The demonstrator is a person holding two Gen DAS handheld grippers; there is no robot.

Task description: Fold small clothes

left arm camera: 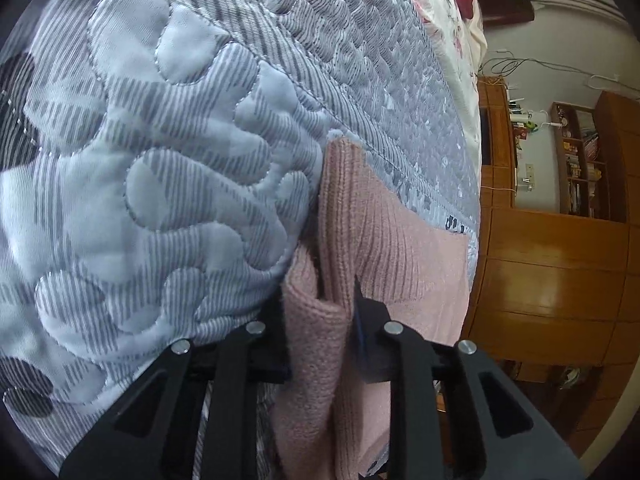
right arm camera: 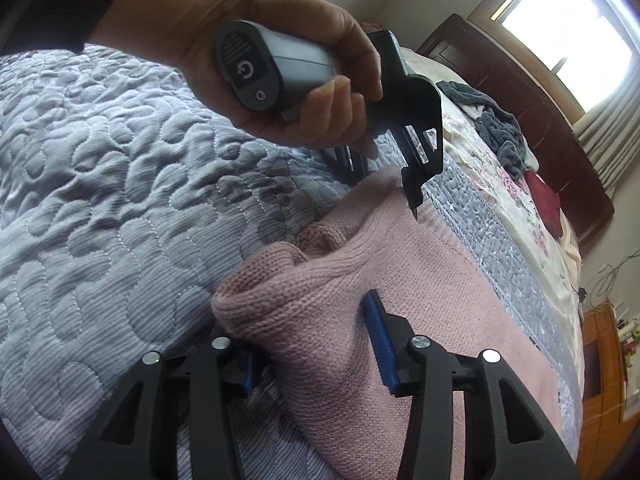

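Observation:
A pink knitted garment (right arm camera: pixel 440 280) lies spread on a grey-blue quilted bedspread (right arm camera: pixel 100 184). In the right wrist view my right gripper (right arm camera: pixel 312 356) has its blue pads (right arm camera: pixel 380 340) either side of a thick raised fold at the garment's near corner and is shut on it. A hand (right arm camera: pixel 280 60) holds my left gripper (right arm camera: pixel 412 200) at the garment's far corner. The left wrist view shows that gripper (left arm camera: pixel 320 312) shut on a doubled edge of the pink garment (left arm camera: pixel 384 248). Its left finger is hidden behind the cloth.
Beyond the quilt lies a floral sheet (right arm camera: pixel 492 160) with a grey heap of clothes (right arm camera: pixel 500 128) and a red cloth (right arm camera: pixel 544 200). A dark headboard (right arm camera: pixel 520 92) and a window (right arm camera: pixel 568 32) stand behind. Wooden cabinets (left arm camera: pixel 548 264) and a bookshelf (left arm camera: pixel 580 160) are past the bed edge.

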